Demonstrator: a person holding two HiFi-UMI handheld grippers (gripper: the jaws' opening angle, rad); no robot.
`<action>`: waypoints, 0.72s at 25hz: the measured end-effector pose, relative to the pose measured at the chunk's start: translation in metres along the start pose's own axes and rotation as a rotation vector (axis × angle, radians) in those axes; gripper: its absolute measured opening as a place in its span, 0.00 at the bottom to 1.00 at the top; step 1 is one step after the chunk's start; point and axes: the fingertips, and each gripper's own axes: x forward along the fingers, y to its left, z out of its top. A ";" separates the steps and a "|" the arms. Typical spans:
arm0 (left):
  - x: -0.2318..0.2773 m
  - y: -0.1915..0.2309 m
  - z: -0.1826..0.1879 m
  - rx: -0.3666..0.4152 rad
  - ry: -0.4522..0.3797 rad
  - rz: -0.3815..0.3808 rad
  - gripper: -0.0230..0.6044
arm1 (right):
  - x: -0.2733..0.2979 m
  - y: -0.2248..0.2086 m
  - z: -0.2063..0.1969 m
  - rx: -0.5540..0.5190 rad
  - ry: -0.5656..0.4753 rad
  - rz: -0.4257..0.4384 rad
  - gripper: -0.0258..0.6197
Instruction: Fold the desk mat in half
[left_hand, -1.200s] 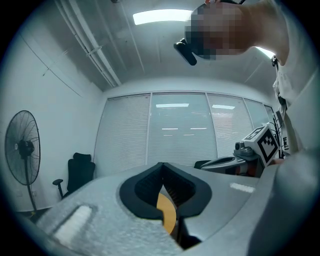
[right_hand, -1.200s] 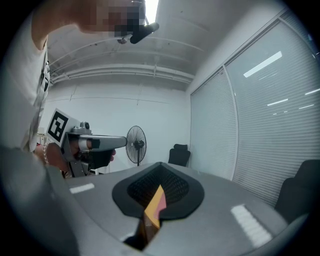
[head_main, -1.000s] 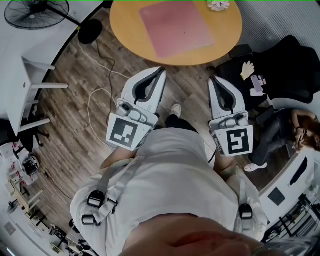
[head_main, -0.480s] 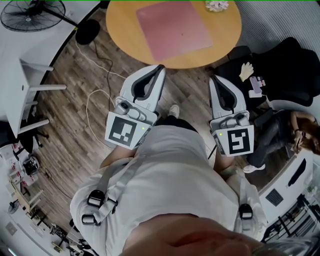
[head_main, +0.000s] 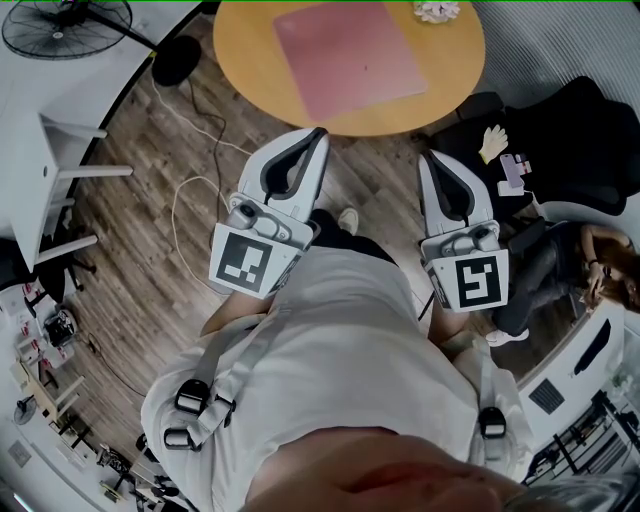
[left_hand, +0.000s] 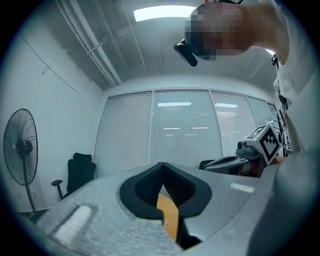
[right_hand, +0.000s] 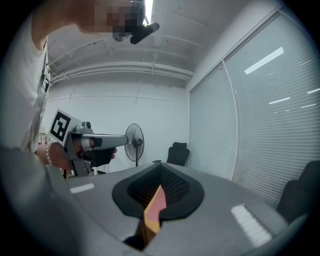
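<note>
A pink desk mat (head_main: 348, 52) lies flat and unfolded on the round wooden table (head_main: 250, 60) at the top of the head view. Both grippers hang in front of my body over the floor, short of the table's near edge, pointing at it. The left gripper (head_main: 322, 131) is shut with nothing in it, and so is the right gripper (head_main: 424, 156). In the left gripper view its jaws (left_hand: 161, 164) meet at the tip. The right gripper view shows the same at its own tip (right_hand: 160, 165), with a sliver of pink mat (right_hand: 157, 200) below.
A standing fan (head_main: 65, 22) and a white desk (head_main: 40, 170) are at the left. A white cable (head_main: 190, 200) loops over the wood floor. A small white object (head_main: 437, 10) sits at the table's far edge. A black chair (head_main: 560, 130) and a seated person (head_main: 600, 265) are at the right.
The left gripper has edged slightly toward the table. The right gripper has barely moved, and the mat lies as before.
</note>
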 end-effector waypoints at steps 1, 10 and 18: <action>-0.001 0.001 0.000 0.001 0.003 0.004 0.04 | 0.000 0.001 0.000 -0.001 0.001 0.001 0.05; -0.010 0.007 -0.001 0.009 0.016 0.030 0.04 | 0.000 0.007 0.004 -0.005 -0.002 0.010 0.05; -0.005 0.010 -0.003 0.004 0.008 0.026 0.04 | 0.006 0.008 0.003 -0.002 0.000 0.018 0.05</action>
